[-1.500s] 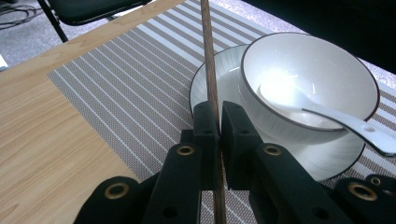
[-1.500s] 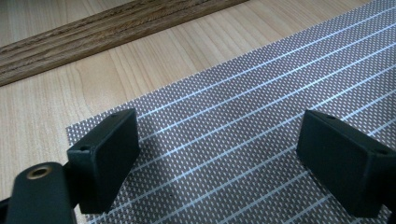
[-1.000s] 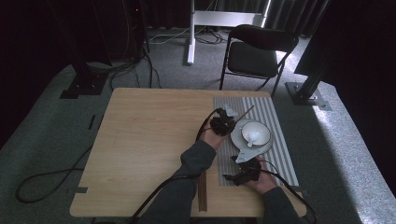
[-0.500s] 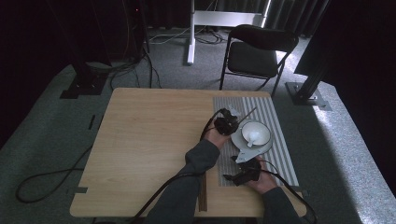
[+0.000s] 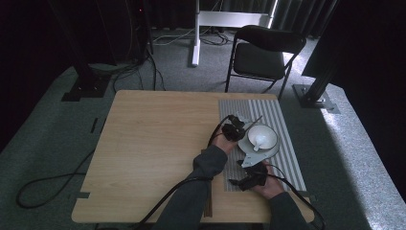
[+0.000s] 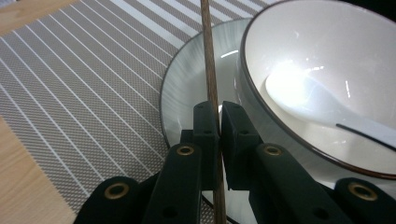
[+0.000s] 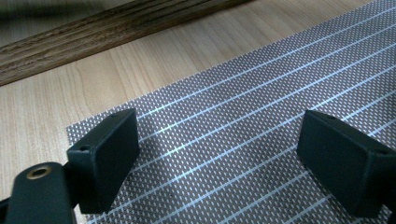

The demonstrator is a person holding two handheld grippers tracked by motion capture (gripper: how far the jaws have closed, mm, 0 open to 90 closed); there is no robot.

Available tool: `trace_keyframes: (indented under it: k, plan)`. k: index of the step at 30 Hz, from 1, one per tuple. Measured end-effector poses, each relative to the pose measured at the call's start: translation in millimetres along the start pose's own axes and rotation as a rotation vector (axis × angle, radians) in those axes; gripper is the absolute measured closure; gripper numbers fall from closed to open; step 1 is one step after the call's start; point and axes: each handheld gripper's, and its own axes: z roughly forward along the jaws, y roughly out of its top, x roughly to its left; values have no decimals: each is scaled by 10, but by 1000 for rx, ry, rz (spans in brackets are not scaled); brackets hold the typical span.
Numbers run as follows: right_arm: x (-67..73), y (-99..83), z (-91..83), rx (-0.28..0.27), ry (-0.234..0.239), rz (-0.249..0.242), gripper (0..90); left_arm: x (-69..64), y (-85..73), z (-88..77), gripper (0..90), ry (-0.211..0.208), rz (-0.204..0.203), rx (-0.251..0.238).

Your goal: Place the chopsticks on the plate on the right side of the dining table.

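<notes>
The left gripper (image 6: 219, 116) holds a thin brown chopstick (image 6: 210, 60). Its two black jaws are pressed tight on the stick, one on each side. The stick runs straight up between the jaws and on past them, over the edge of a plate (image 6: 187, 88). In the high view the left gripper (image 5: 234, 130) sits just beside the plate (image 5: 249, 148), on its left side, and the chopstick (image 5: 253, 120) pokes out past the gripper toward the far side of the table (image 5: 158, 143).

A white bowl (image 6: 327, 60) stands on the plate. A white spoon (image 6: 308, 100) lies inside the bowl. The plate rests on a grey striped mat (image 6: 84, 93). The mat lies on the right part of the wooden table.

The right gripper (image 7: 219, 158) has its jaws wide apart, with nothing between them. They hang just over the grey striped mat (image 7: 243, 130), close to its corner. Past the mat is bare wood, and then a dark brown wooden strip (image 7: 93, 32), a bit blurry, runs across the top of this view. In the high view the right gripper (image 5: 251, 178) is at the near end of the mat (image 5: 282, 134), well apart from the bowl (image 5: 262, 136). A person's hands and grey sleeves come in from the bottom.
</notes>
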Motion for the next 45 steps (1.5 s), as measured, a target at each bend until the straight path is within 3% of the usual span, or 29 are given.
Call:
trace_keyframes:
  k: [30,45]
  plan:
    - [1,0,0,1,1,2,122,-4,-11,94,848,-17,-21,16]
    - [0,0,0,0,0,0,122,48,-29,-55,788,-12,-36,-14]
